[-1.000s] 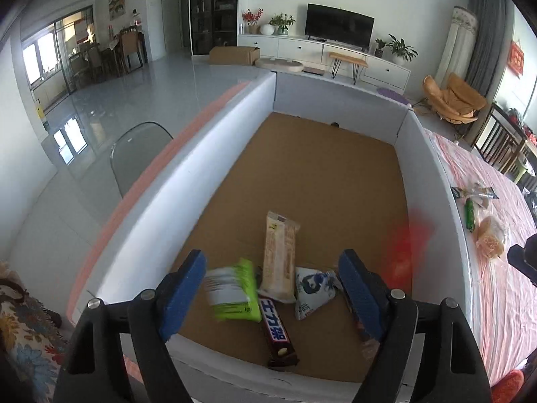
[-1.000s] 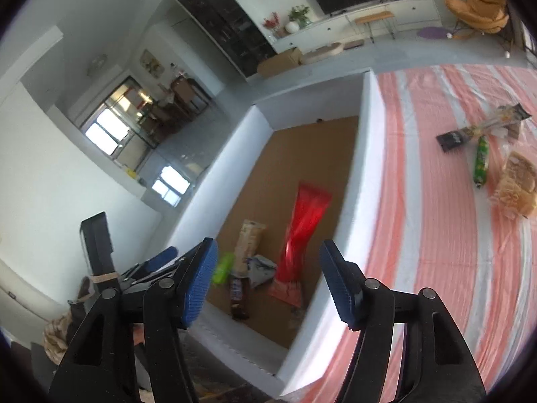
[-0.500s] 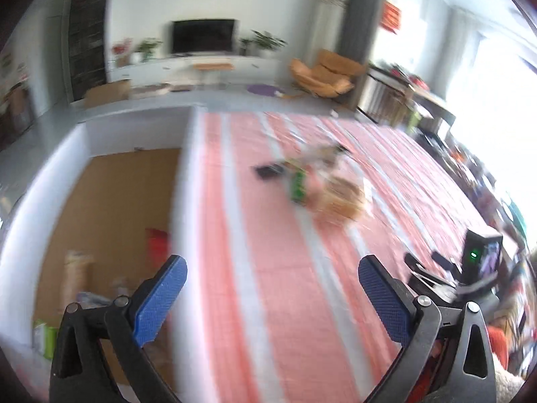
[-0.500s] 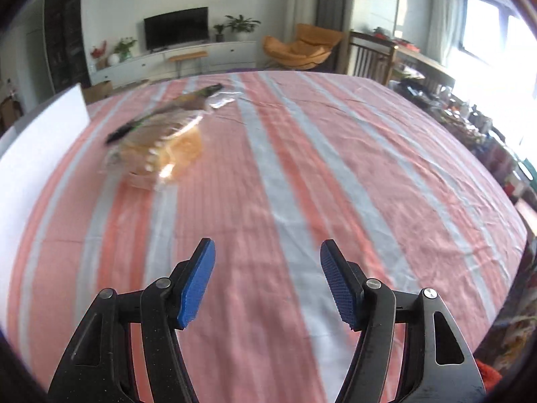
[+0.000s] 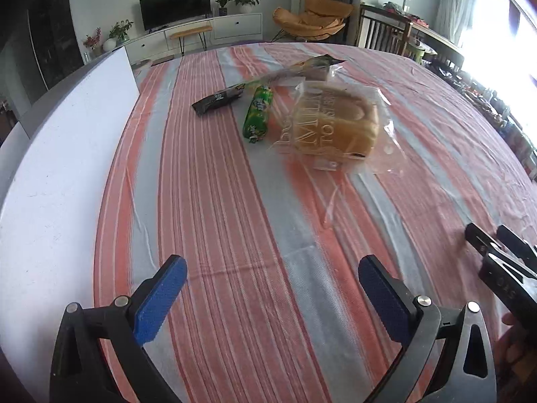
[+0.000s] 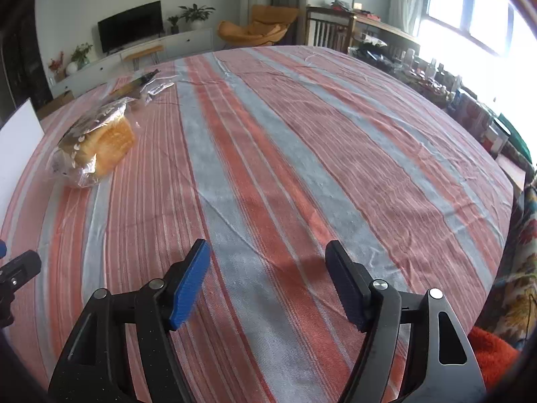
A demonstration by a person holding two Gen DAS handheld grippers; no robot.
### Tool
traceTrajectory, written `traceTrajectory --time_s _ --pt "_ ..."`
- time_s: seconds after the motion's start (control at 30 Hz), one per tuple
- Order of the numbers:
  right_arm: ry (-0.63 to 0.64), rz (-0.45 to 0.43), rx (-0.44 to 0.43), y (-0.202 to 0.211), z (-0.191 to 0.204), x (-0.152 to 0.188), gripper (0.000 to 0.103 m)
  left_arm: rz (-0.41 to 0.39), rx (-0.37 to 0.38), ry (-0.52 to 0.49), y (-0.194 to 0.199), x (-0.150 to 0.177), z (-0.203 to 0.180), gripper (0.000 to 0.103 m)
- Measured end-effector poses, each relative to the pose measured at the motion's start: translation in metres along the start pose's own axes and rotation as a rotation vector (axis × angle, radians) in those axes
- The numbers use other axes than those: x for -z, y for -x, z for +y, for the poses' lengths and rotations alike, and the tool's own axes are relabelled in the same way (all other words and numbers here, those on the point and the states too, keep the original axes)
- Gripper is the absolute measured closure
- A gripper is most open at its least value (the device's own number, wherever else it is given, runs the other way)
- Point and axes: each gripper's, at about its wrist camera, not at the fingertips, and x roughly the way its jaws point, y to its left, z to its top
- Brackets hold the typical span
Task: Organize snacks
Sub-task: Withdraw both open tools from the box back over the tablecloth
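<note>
A: Change vs. one second back: both wrist views then looked into the white-walled box with snacks on its cardboard floor; both now face the striped desk. Only the box wall shows, at far left.

B: Count on the desk?

A: Three snacks. One bagged bread loaf, one green packet, one long dark wrapper. Green packet lies just beside the loaf; the wrapper's near end sits close to its far tip.

B: Grippers?

A: Left gripper spread wide, nothing between the pads. Right gripper likewise spread, empty. All three snacks lie well ahead of the left gripper; from the right view the loaf is far forward-left.
</note>
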Motion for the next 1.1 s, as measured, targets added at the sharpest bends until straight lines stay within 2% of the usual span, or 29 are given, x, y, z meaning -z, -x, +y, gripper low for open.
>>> traceTrajectory --time_s 0.13,0.17,1.1 --pt "-0.003 0.003 -0.004 -0.0021 -0.0014 -0.0001 0.026 0.008 -0.029 0.022 -0.0100 0.0019 0.0089 0.000" --pt "-0.009 0.004 -0.008 -0.0021 -0.0024 0.0001 0.026 -0.013 -0.033 0.022 -0.0108 0.0023 0.0099 0.000" --pt "-0.030 0.019 -0.027 -0.0024 -0.0066 0.0003 0.018 -0.036 -0.039 0.029 -0.0084 0.0056 0.0100 0.000"
